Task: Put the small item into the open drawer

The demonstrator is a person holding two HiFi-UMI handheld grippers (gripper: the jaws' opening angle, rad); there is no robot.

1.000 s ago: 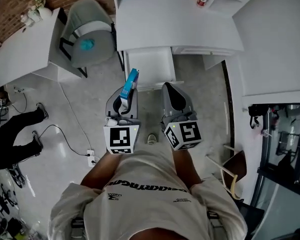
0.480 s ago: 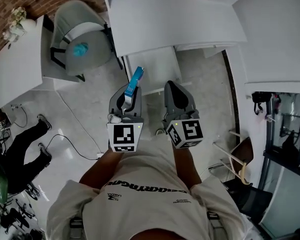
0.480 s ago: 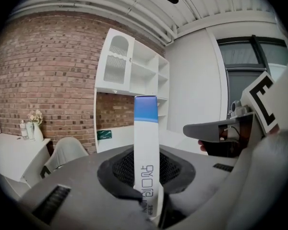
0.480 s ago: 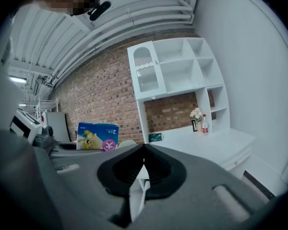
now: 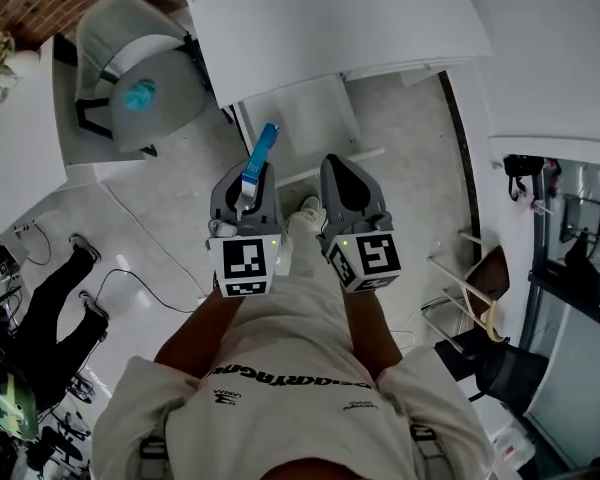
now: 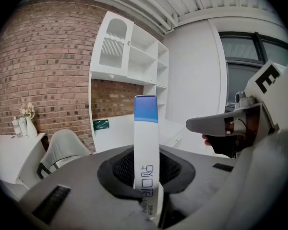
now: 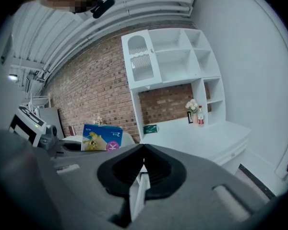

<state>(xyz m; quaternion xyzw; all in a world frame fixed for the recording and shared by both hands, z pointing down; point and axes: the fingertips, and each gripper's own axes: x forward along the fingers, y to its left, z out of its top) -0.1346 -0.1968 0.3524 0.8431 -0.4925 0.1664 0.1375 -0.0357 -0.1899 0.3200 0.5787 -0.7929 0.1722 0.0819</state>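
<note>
Left gripper (image 5: 246,190) clamped on slim blue-and-white box (image 5: 261,153), near the open drawer (image 5: 300,118); right gripper (image 5: 348,183) empty.
Head view, left to right: grey chair (image 5: 130,58) at far left with a teal item (image 5: 137,95) on its seat, beside the white desk (image 5: 320,18). Left gripper's jaws pinch the box by its white lower end, blue end sticking out forward and tilted right, toward the drawer's near left corner. The box is in the air over the floor, not in the drawer. The drawer is pulled out from under the desk, straight ahead of both grippers. A white shoe (image 5: 305,211) shows between the grippers. Right gripper is level with the left one, just beside it, jaws drawn together with nothing between them.
</note>
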